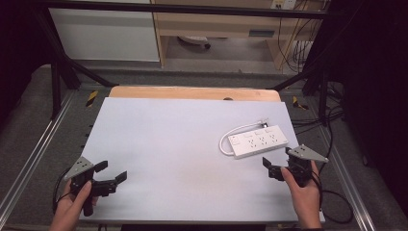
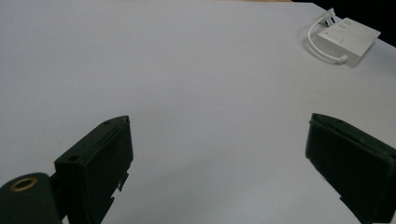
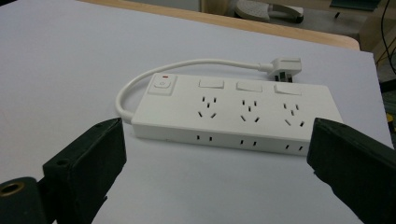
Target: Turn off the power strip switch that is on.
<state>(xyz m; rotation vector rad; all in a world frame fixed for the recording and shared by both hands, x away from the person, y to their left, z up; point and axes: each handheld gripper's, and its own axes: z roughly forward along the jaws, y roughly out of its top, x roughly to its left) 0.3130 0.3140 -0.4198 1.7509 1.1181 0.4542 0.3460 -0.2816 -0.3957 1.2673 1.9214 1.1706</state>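
Beside right gripper (image 1: 278, 163) — power strip (image 1: 258, 141) crosswise

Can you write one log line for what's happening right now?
right gripper: open, near power strip, not touching | left gripper: open, over bare table | plug: lying loose

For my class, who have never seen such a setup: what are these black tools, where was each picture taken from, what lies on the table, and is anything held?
A person holds a two-jawed tool in each hand: the left hand-held gripper and the right hand-held gripper. One picture looks down from above; the other two come from cameras riding on each gripper, looking along its black jaws. On the white table lies a white power strip with its cord and plug, just ahead of the right gripper. Both grippers are open, holding nothing.
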